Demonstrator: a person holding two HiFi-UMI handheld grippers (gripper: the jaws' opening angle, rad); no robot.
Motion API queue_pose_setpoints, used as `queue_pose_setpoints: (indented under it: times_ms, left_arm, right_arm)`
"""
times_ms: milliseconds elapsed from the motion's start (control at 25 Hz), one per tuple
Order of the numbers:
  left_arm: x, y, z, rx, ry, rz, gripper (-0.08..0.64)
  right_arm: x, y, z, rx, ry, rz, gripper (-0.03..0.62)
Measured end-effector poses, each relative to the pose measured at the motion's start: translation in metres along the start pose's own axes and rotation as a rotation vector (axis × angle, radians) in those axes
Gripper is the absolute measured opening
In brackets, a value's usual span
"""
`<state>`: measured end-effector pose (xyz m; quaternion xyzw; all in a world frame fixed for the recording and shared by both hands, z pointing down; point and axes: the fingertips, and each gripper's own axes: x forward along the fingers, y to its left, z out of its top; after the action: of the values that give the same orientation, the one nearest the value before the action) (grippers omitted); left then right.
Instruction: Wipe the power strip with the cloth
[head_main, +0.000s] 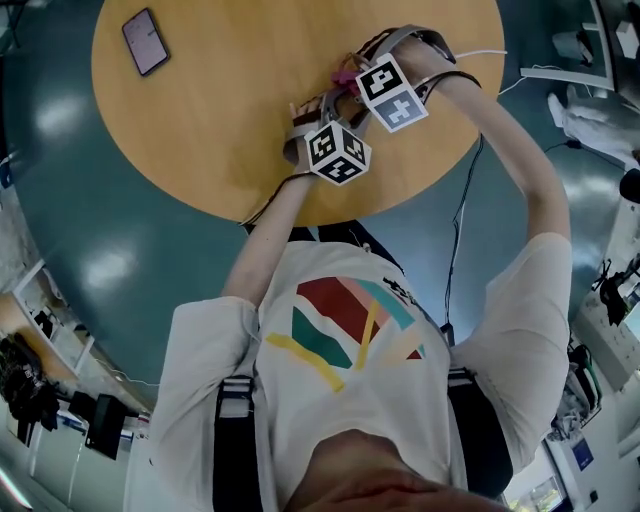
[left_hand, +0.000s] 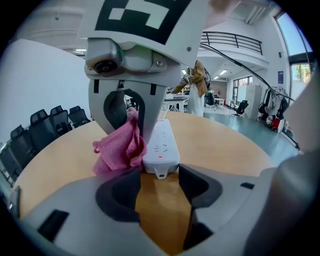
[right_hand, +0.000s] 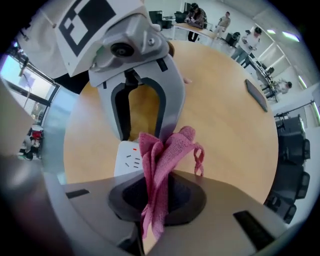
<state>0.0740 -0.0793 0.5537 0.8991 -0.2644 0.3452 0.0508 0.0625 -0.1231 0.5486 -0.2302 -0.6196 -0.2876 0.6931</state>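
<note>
White power strip (left_hand: 161, 145), red light lit, flat on the wooden bench (left_hand: 225, 145). Pink cloth (left_hand: 120, 147), bunched, pinched in the right gripper (right_hand: 154, 197), against the strip's long side.

White tee (head_main: 350, 330), blk straps (head_main: 232, 440), b/w marker cubes (head_main: 338, 152)

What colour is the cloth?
Pink. The cloth shows best in the right gripper view, where it bunches up close to the camera.
</note>
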Motion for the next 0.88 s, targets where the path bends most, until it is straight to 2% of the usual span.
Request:
queue_pose_setpoints:
  times_ms: [240, 480, 600, 880]
  left_arm:
    - [0.0, 0.003, 0.001, -0.004, 0.001, 0.003, 0.282]
    - [-0.002, 0.006, 0.0, -0.002, 0.002, 0.001, 0.282]
    - [-0.003, 0.008, 0.001, -0.008, 0.003, 0.01, 0.282]
    - [0.002, 0.011, -0.002, -0.019, 0.002, 0.032, 0.268]
  right_arm:
    - [-0.004, 0.003, 0.005, -0.167, -0.006, 0.06, 0.038]
    - [-0.004, 0.005, 0.003, -0.269, -0.012, 0.058, 0.039]
    - [-0.003, 0.011, -0.009, -0.261, -0.007, 0.063, 0.039]
    - [0.009, 0.033, -0.069, -0.147, 0.042, 0.048, 0.04]
